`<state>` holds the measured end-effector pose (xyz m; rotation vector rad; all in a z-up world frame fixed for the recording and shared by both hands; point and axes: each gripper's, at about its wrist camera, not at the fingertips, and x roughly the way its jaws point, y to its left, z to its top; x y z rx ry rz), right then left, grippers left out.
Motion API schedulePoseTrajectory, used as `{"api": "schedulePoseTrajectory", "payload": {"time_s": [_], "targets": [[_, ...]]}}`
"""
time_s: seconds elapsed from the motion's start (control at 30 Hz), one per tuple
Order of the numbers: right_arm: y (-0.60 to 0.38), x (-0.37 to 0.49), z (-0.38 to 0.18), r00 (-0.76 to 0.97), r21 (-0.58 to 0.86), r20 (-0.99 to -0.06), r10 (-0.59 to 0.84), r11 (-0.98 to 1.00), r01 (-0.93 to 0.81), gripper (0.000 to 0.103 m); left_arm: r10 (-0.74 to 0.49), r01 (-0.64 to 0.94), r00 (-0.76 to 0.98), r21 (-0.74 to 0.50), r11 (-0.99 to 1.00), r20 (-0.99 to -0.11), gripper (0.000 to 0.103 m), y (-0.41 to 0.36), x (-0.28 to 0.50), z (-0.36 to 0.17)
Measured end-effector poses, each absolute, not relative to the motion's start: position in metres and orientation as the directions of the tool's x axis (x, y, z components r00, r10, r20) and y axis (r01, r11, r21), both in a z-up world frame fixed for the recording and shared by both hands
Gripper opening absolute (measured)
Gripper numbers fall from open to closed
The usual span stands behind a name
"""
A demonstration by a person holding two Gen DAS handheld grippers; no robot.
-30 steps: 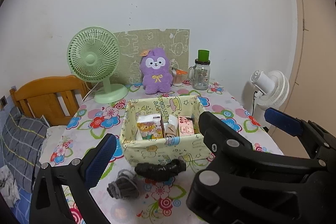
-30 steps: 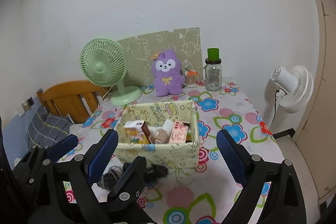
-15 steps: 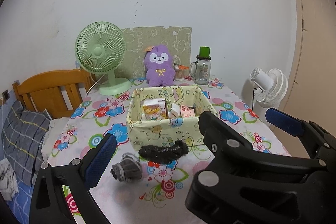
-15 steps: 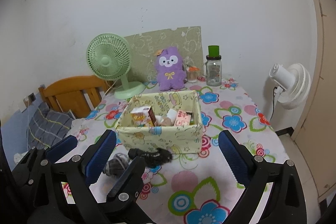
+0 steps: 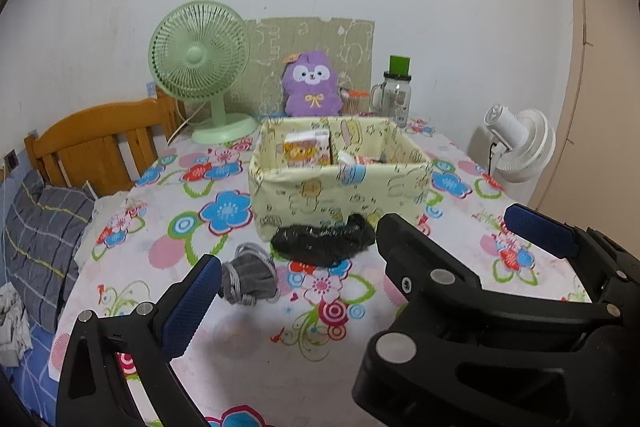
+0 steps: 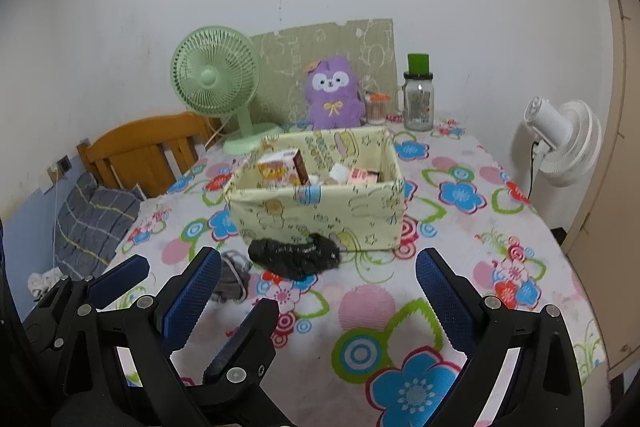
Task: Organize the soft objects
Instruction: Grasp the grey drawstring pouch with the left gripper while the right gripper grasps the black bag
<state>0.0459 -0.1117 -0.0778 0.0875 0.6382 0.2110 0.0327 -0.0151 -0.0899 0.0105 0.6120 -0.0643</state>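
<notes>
A black soft bundle (image 5: 322, 243) lies on the floral table right in front of the yellow fabric box (image 5: 340, 193). A grey rolled sock (image 5: 250, 279) lies to its left. A purple plush toy (image 5: 312, 85) sits at the back by the wall. My left gripper (image 5: 364, 275) is open and empty, just short of the grey sock. My right gripper (image 6: 318, 291) is open and empty, just short of the black bundle (image 6: 294, 255); the grey sock (image 6: 232, 281) is partly hidden behind its left finger. The box (image 6: 320, 205) holds small cartons.
A green desk fan (image 5: 200, 67) stands at the back left, a glass jar with green lid (image 5: 396, 89) at the back right. A wooden chair (image 5: 100, 143) and a grey checked cushion (image 5: 40, 239) are left of the table. A white floor fan (image 5: 520, 147) stands to the right.
Both grippers have lowered and pulled back from the box, so I see it lower and more from the front. Nothing on the table has moved.
</notes>
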Motion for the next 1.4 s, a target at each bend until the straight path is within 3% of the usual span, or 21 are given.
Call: {"api": "schedulePoseTrajectory", "payload": {"time_s": [0.67,1.4], "targets": [[-0.079,0.089,-0.135,0.691,0.153,-0.689,0.220,0.976,-0.158,0.099,0.010,0.023,0.742,0.040,0.999,-0.670,0.103,0.018,0.076,-0.138],[-0.059,0.146,-0.165,0.650,0.151,-0.734,0.200,0.980,-0.131,0.099,0.021,0.012,0.684,0.040,0.999,-0.729,0.100,0.035,0.127,-0.160]]}}
